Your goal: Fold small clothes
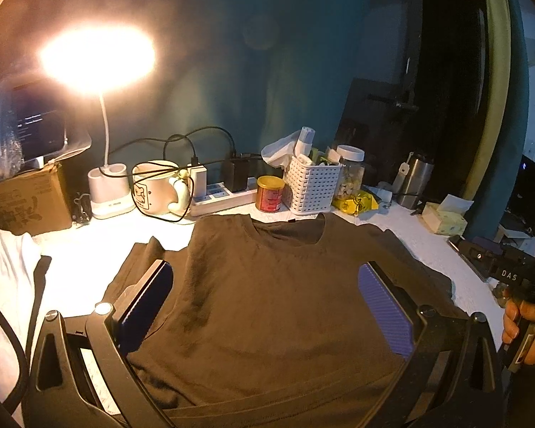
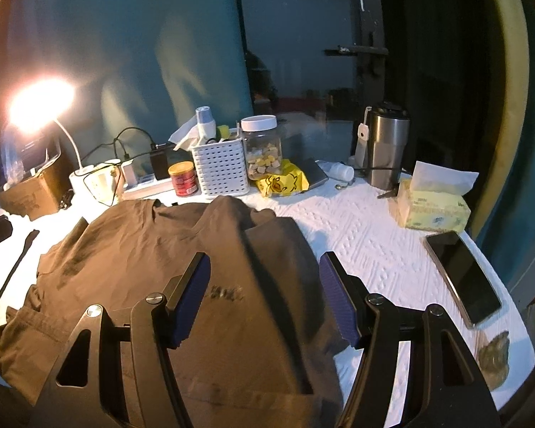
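Note:
A dark brown T-shirt (image 1: 267, 303) lies flat on the white table, collar toward the back. It also shows in the right wrist view (image 2: 153, 256), where its right sleeve side is folded over the body. My left gripper (image 1: 265, 306) is open, hovering over the shirt's chest. My right gripper (image 2: 264, 292) is open above the folded right edge of the shirt; nothing is held between its blue pads. The right gripper's body and the hand holding it show at the right edge of the left wrist view (image 1: 524, 306).
Along the back stand a lit desk lamp (image 1: 100, 57), a mug (image 1: 157, 187), a power strip (image 1: 224, 196), a red can (image 1: 269, 193), a white basket (image 1: 312, 187), a jar (image 2: 262, 148) and a steel tumbler (image 2: 387, 146). A tissue pack (image 2: 431, 203) and phone (image 2: 462, 274) lie right. White cloth (image 1: 7, 285) lies left.

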### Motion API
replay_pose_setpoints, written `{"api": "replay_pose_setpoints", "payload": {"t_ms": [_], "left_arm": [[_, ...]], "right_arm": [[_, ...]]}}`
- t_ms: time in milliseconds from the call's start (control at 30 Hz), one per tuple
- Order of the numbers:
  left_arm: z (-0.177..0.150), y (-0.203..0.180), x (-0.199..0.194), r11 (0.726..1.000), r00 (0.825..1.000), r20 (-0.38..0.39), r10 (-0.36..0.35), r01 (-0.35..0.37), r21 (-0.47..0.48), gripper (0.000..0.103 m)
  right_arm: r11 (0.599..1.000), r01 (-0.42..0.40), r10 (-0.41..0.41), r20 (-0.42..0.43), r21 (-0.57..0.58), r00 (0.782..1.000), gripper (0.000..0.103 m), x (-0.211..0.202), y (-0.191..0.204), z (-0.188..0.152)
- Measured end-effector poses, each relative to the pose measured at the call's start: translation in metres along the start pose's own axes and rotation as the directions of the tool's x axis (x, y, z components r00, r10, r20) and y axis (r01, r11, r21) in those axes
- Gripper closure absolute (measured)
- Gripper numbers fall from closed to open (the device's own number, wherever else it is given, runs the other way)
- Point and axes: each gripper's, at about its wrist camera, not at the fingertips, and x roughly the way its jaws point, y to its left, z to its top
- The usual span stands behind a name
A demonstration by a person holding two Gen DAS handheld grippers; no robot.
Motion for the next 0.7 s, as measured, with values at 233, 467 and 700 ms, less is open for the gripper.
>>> {"api": "replay_pose_setpoints", "payload": {"t_ms": [233, 467, 700], "left_arm": [[0.008, -0.008, 0.025, 1.0, 0.999, -0.036, -0.004, 0.004, -0.007, 0.0], [0.012, -0.013, 0.052, 1.0, 0.997, -0.074, 0.005, -0.006, -0.008, 0.0], [0.009, -0.012, 0.083, 1.0, 0.992, -0.123, 0.014, -0.016, -0.011, 0.0]], "right_arm": [[1.0, -0.004, 0.005, -0.026, 0.014, 1.0, 0.036, 0.022, -0.018, 0.006], [1.0, -0.006, 0.006, -0.07, 0.008, 0.998, 0.036, 0.051, -0.036, 0.008], [1.0, -0.015, 0.016, -0.121, 0.01, 0.993, 0.036, 0.089, -0.058, 0.012]]}}
